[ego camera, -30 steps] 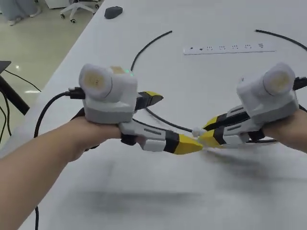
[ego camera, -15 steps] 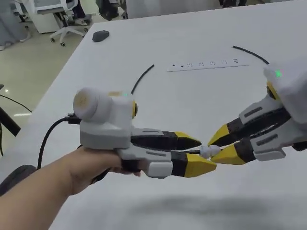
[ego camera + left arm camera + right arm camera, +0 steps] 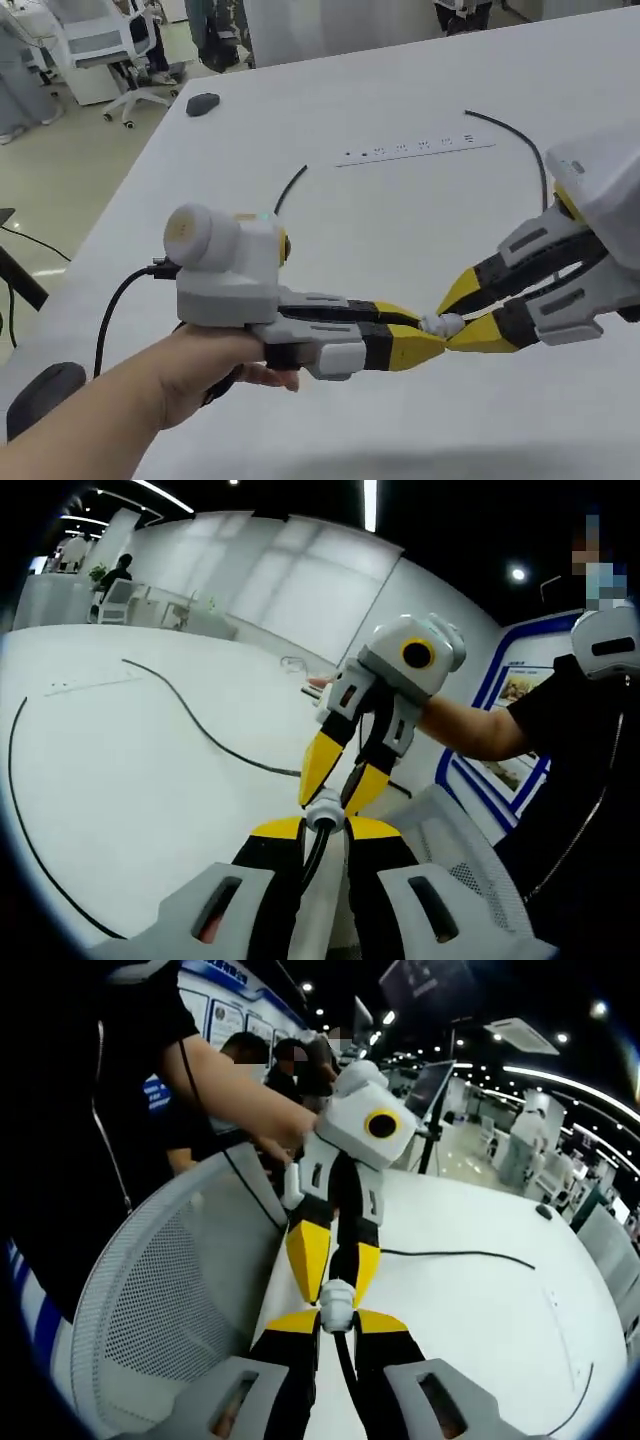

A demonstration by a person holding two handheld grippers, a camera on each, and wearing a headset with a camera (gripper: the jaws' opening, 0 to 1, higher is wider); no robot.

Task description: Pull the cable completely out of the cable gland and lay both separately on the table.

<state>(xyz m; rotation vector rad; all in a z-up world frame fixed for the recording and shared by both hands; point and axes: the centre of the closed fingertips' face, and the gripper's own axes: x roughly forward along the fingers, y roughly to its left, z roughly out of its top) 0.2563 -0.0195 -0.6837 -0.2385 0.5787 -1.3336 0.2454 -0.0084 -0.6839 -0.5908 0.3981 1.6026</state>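
Open-plan office or lab-style workroom. Long white bench (image 3: 400, 230) with white power strip (image 3: 420, 150) and dark computer mouse (image 3: 202, 103) near far edge. Wheeled office chairs (image 3: 110, 60) beyond bench on pale glossy floor (image 3: 60, 170). Ceiling strip lights (image 3: 560, 1075) and spot lamps overhead. Grey mesh chair back (image 3: 170, 1290) close by. Blue-framed display boards (image 3: 510, 695) on wall. People standing in background.
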